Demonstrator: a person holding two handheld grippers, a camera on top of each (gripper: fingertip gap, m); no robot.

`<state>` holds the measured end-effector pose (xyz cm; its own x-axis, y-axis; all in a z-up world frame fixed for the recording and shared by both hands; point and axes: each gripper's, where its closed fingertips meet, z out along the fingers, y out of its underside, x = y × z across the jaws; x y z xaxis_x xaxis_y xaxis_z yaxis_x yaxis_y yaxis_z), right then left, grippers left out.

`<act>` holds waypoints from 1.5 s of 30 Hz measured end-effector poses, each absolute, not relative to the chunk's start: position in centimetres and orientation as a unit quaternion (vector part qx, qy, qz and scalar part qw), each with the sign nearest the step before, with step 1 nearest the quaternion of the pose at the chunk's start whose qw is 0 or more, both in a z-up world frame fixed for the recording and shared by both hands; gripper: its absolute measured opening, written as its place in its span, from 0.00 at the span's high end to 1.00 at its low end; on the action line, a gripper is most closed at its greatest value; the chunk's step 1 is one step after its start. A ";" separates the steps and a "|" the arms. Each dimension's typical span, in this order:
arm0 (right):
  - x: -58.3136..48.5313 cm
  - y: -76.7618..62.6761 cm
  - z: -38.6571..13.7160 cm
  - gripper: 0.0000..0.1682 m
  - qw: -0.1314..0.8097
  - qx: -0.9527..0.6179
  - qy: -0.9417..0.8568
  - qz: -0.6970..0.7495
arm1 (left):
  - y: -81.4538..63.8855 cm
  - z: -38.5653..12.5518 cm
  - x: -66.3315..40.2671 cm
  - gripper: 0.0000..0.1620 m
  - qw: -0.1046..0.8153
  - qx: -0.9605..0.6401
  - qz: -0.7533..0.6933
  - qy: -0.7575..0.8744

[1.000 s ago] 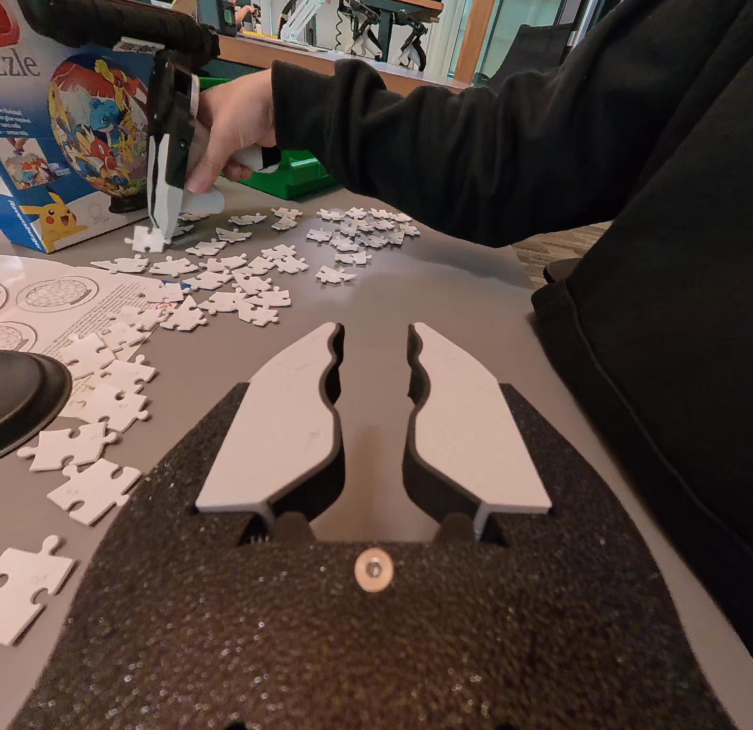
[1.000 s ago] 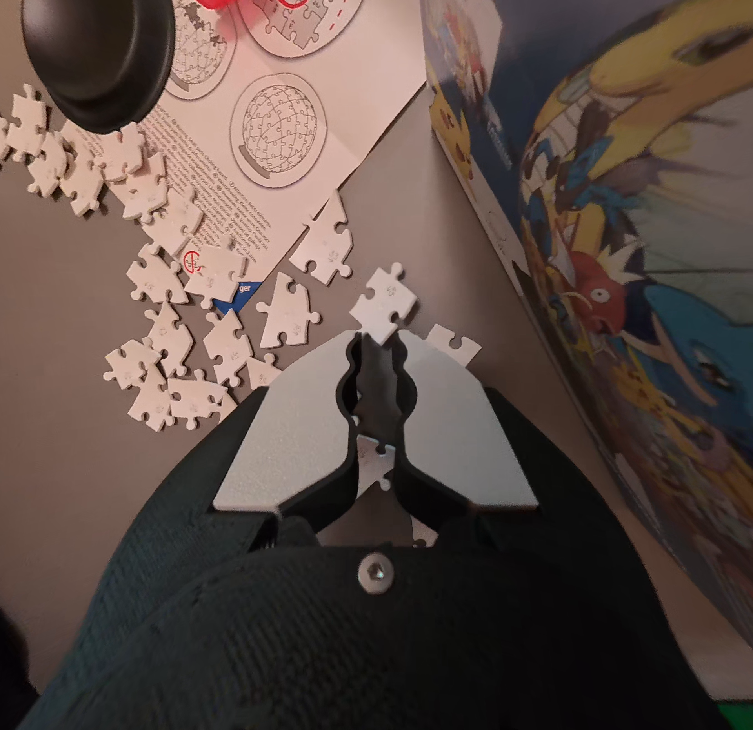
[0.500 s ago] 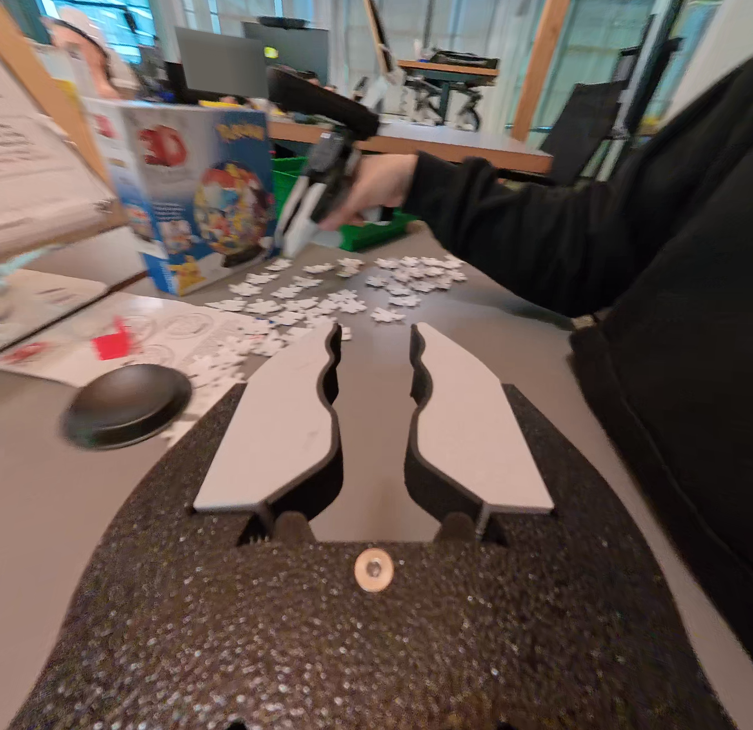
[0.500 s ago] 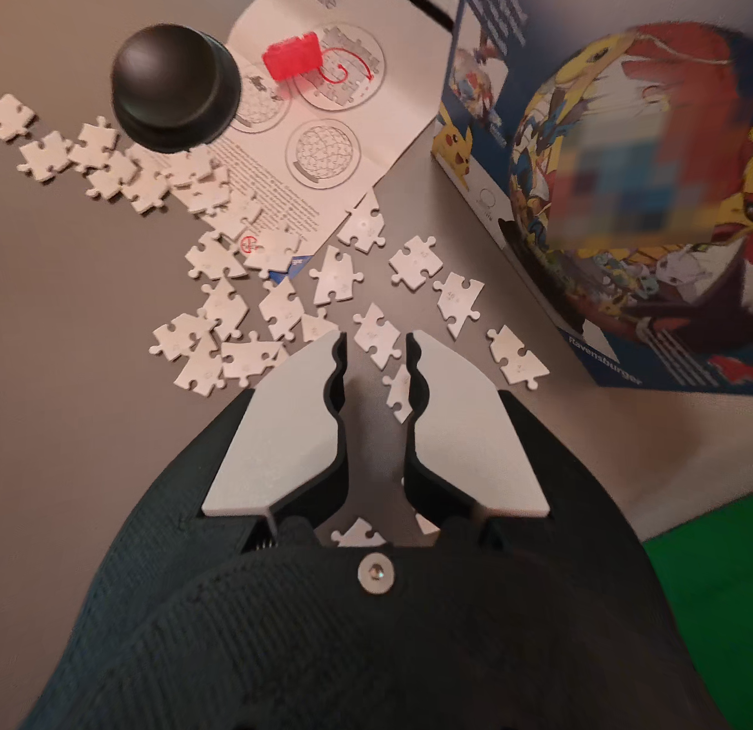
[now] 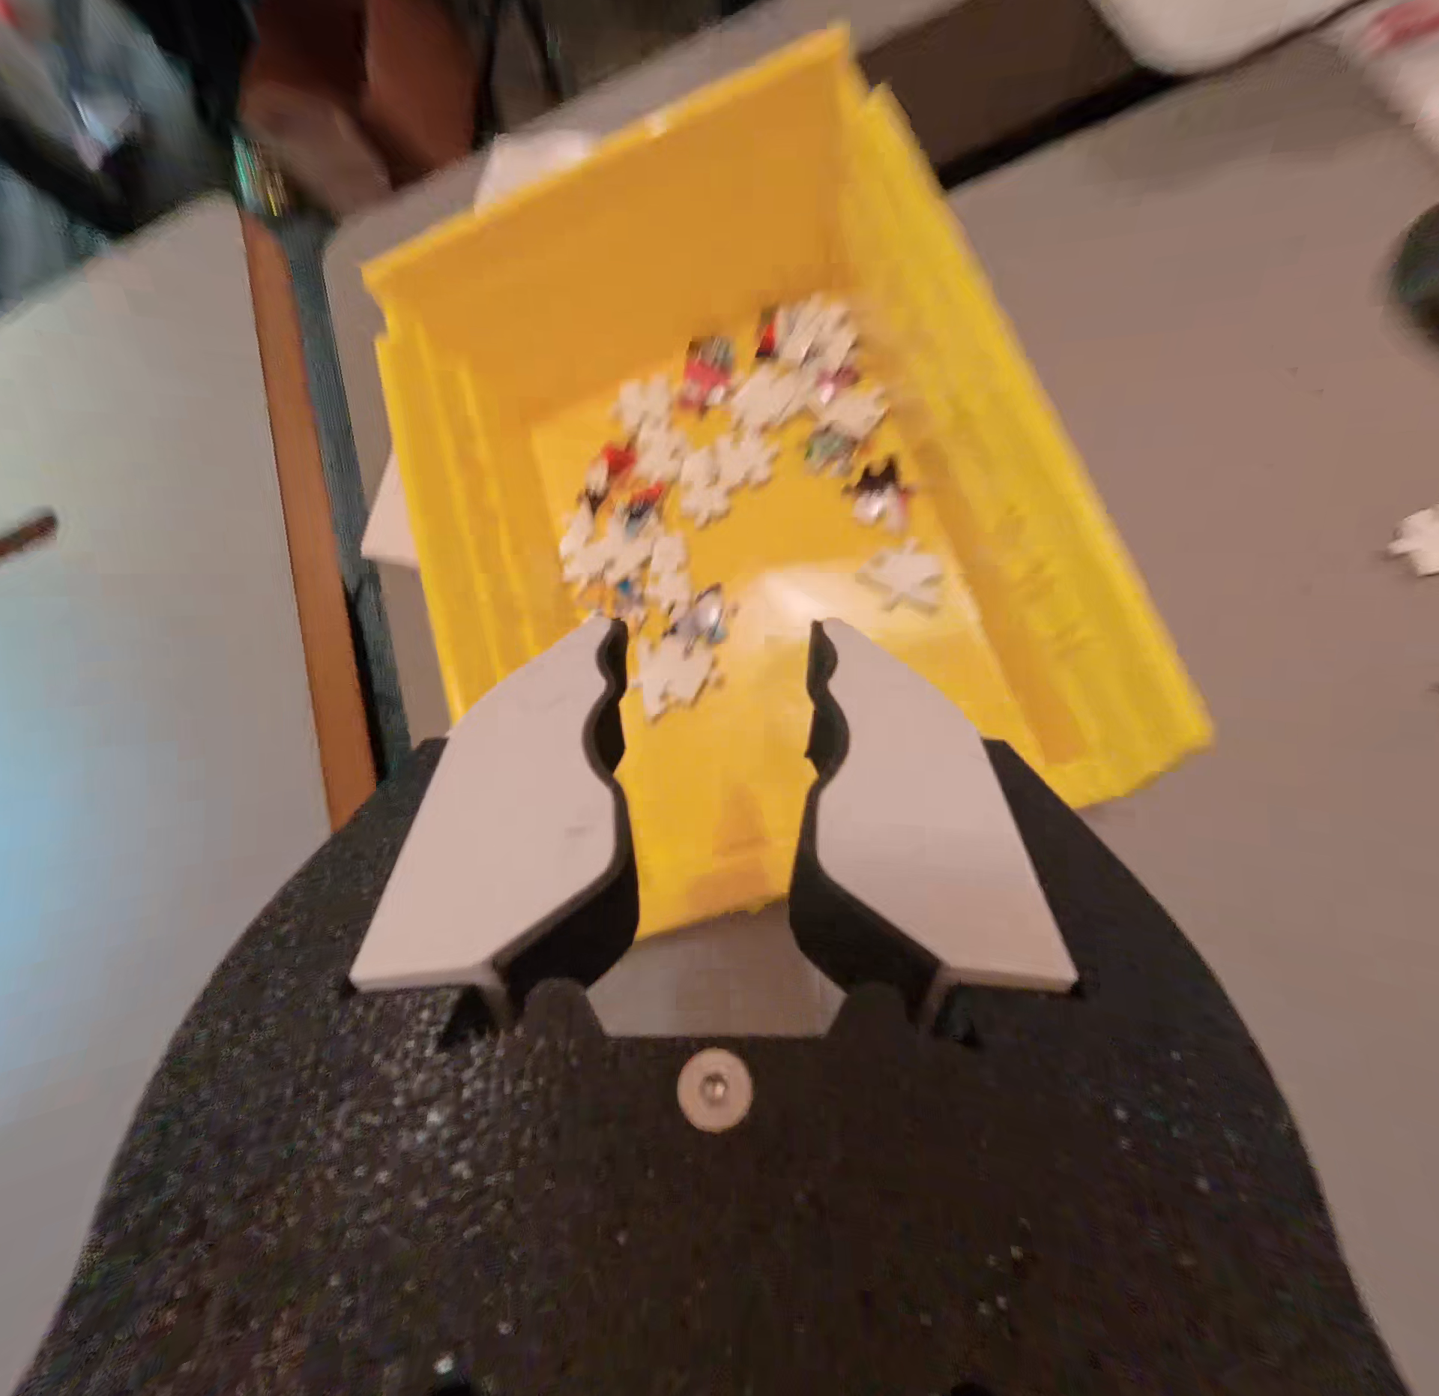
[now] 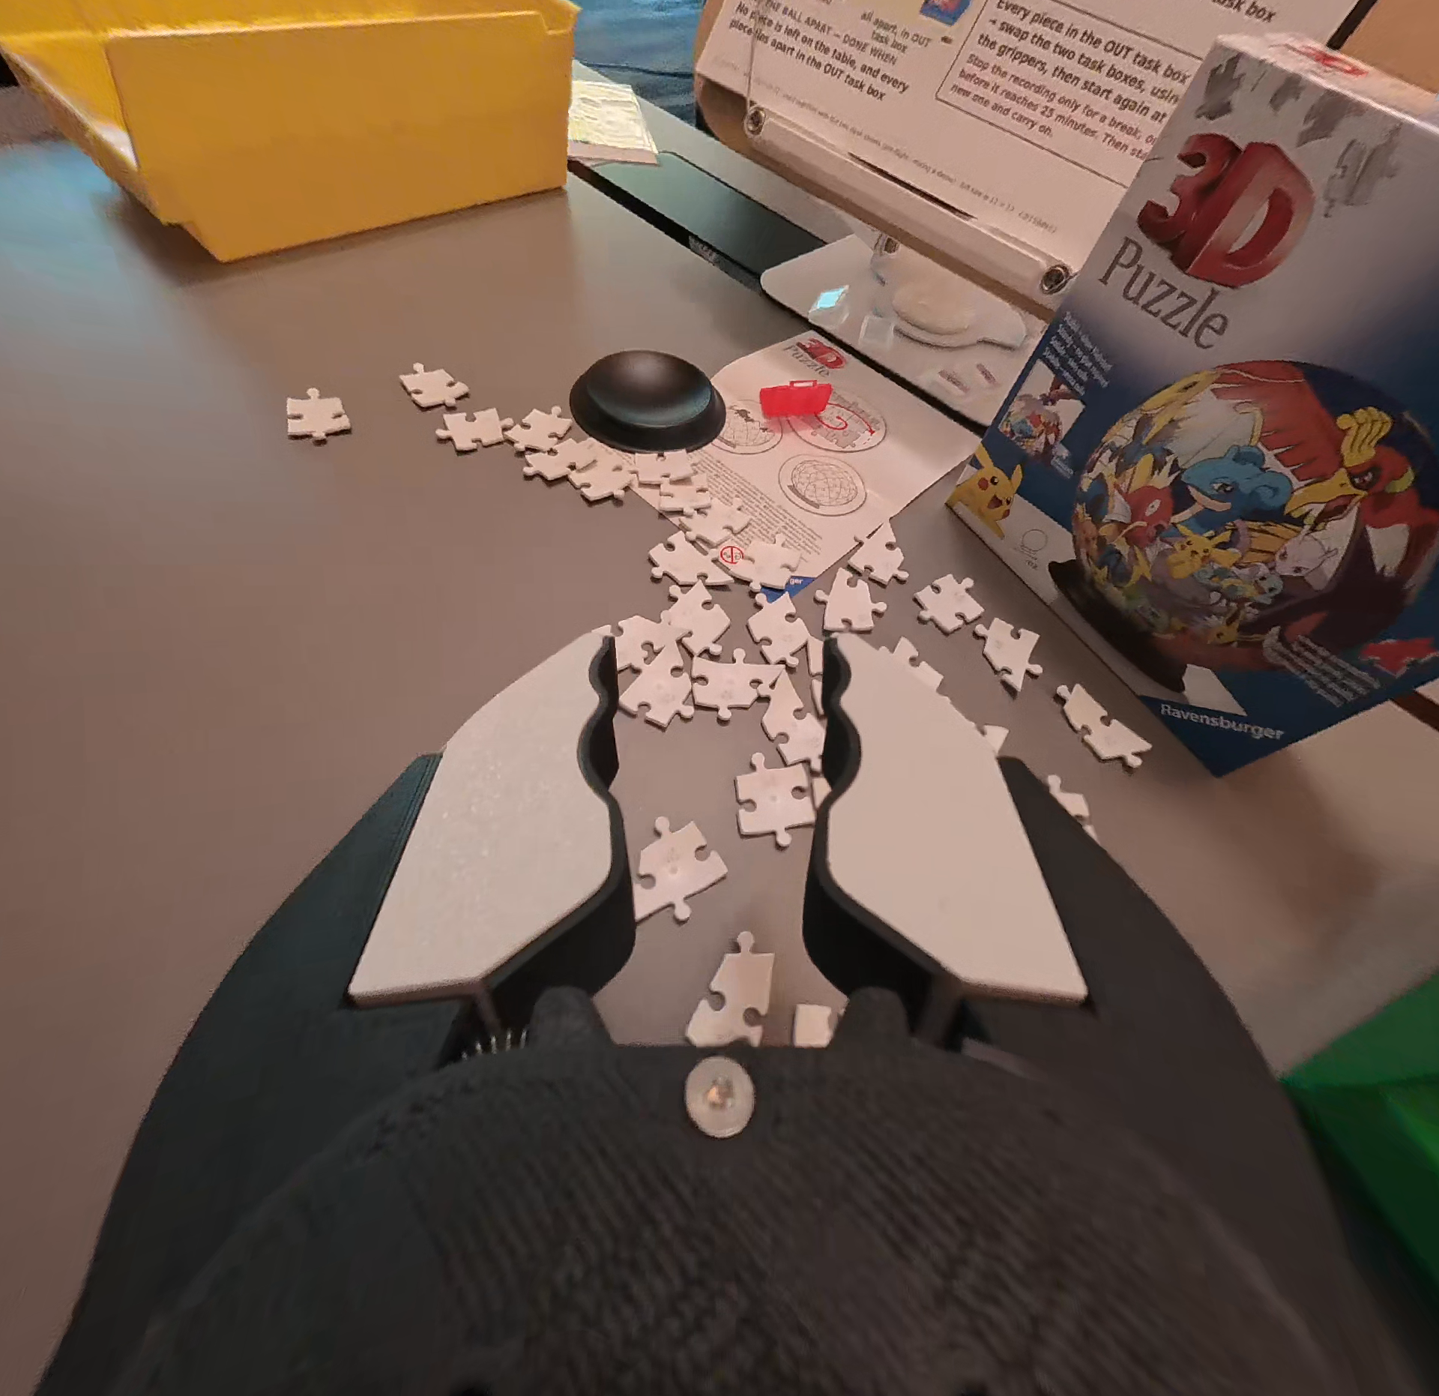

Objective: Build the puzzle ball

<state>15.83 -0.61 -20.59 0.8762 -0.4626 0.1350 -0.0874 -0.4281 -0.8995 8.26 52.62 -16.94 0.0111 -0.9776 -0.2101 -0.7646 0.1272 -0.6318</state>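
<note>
Pieces in two places, both grippers empty

Pieces (image 6: 724, 681) lie scattered face-down across the grey worktop (image 6: 233, 657), spread flat and mostly single, presumably so each can be read and picked on its own. The right gripper (image 6: 720, 650) hangs above this spread with its jaws wide and nothing between them, well placed to drop onto any of the nearest ones.

Further back stands the black stand (image 6: 642, 412), dish side up and bare, resting on a corner of the instruction sheet (image 6: 825, 486), where a small red plastic part (image 6: 794, 400) also lies. The puzzle box (image 6: 1246, 463) is set upright at the right edge, its picture of the finished ball turned toward the work as a reference. No part of the ball is assembled yet.

The left gripper (image 5: 716, 634) hovers over the yellow bin (image 5: 701, 268), jaws likewise wide and empty. Inside lies a second heap of pieces (image 5: 732, 463), some colour side up; the view is smeared by motion, so I cannot count them. The bin seems to be the stock from which the worktop is fed, and the left gripper looks poised to reach in.
</note>
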 end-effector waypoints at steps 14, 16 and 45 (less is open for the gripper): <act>14.7 -0.1 -21.0 0.70 0.524 -0.818 0.178 -0.155 | 55.3 -28.3 9.7 0.66 0.067 -0.812 -0.051 0.577; 14.7 -0.1 -21.3 0.70 0.518 -0.823 0.175 -0.156 | 56.0 -29.0 9.6 0.66 0.066 -0.827 -0.038 0.557; 13.6 6.7 -17.6 0.69 0.571 -0.790 0.109 -0.198 | 46.1 -14.9 13.7 0.81 0.123 -0.735 -0.443 0.498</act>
